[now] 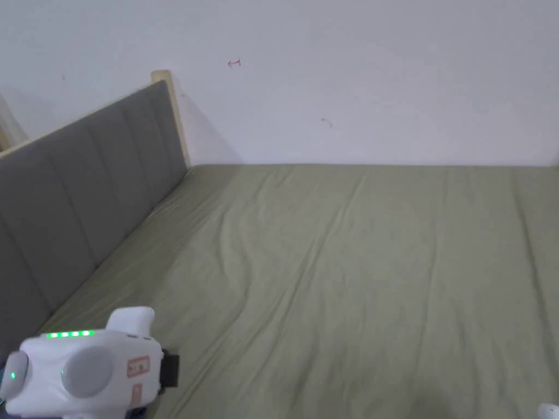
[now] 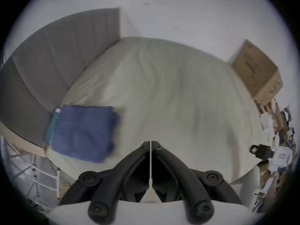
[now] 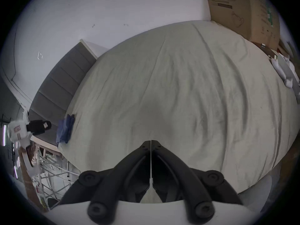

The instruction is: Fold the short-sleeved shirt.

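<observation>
Jaws on my left gripper (image 2: 151, 145) and my right gripper (image 3: 151, 145) are pressed together with nothing between them; the folded blue shirt (image 2: 84, 131) lies ahead and to the left of my left gripper, on the olive bedsheet (image 2: 170, 90) beside the grey headboard (image 2: 53, 53). Judging by its squared shape, the folding looks finished; if I tidy it, I should spread the jaws first and nudge the loose edge level, not drag the stack.

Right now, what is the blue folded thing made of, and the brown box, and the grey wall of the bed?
Blue folded garment: soft woven cloth, probably cotton, matte. Brown box: cardboard, dull, with sharp creased edges. Grey headboard: seemingly padded fabric, stitched into panels.
</observation>
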The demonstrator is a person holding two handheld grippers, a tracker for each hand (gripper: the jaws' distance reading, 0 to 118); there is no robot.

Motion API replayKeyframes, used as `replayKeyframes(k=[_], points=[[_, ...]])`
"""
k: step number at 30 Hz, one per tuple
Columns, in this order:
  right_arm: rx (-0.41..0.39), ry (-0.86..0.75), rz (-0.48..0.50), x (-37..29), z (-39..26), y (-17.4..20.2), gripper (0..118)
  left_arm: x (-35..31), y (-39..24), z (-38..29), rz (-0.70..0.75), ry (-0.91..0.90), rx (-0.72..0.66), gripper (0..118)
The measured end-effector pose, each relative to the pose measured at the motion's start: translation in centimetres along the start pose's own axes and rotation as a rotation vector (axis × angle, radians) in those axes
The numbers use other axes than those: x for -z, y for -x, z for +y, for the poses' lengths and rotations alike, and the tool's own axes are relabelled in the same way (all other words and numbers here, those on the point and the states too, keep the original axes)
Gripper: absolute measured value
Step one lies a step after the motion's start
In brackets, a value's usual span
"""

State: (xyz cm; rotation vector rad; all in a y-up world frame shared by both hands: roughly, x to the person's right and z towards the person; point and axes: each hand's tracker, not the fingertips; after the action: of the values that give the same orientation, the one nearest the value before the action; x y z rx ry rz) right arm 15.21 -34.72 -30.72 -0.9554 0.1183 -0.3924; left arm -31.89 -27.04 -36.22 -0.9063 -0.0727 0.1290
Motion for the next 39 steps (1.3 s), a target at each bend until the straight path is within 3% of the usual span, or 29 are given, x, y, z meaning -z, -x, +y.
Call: replayKeyframes(k=[5, 16, 24, 27, 32, 39], points=[[0.014, -0.06, 0.012, -3.3, 0.0, -1.7, 1, -1.6, -8.3, -3.5, 0.042, -0.053, 0.021, 1], [-0.141, -0.358, -0.07, -12.0, 2.8, 0.0, 1, -10.4, -20.7, -5.2, 0.088, -0.442, 0.184, 1], [-0.299, -0.606, -0.146, -17.5, 3.7, 4.7, 1, -13.7, -23.2, -4.7, 0.117, -0.603, 0.178, 1], [-0.364, -0.654, -0.193, -18.3, 3.5, 6.2, 1, -14.6, -23.2, -4.4, 0.064, -0.635, 0.163, 1], [-0.36, -0.724, -0.226, -19.0, 3.3, 8.0, 1, -15.0, -23.8, -4.1, 0.137, -0.688, 0.151, 2], [-0.368, -0.757, -0.174, -19.1, 2.8, 8.1, 1, -15.7, -24.1, -4.4, 0.123, -0.769, 0.16, 4]])
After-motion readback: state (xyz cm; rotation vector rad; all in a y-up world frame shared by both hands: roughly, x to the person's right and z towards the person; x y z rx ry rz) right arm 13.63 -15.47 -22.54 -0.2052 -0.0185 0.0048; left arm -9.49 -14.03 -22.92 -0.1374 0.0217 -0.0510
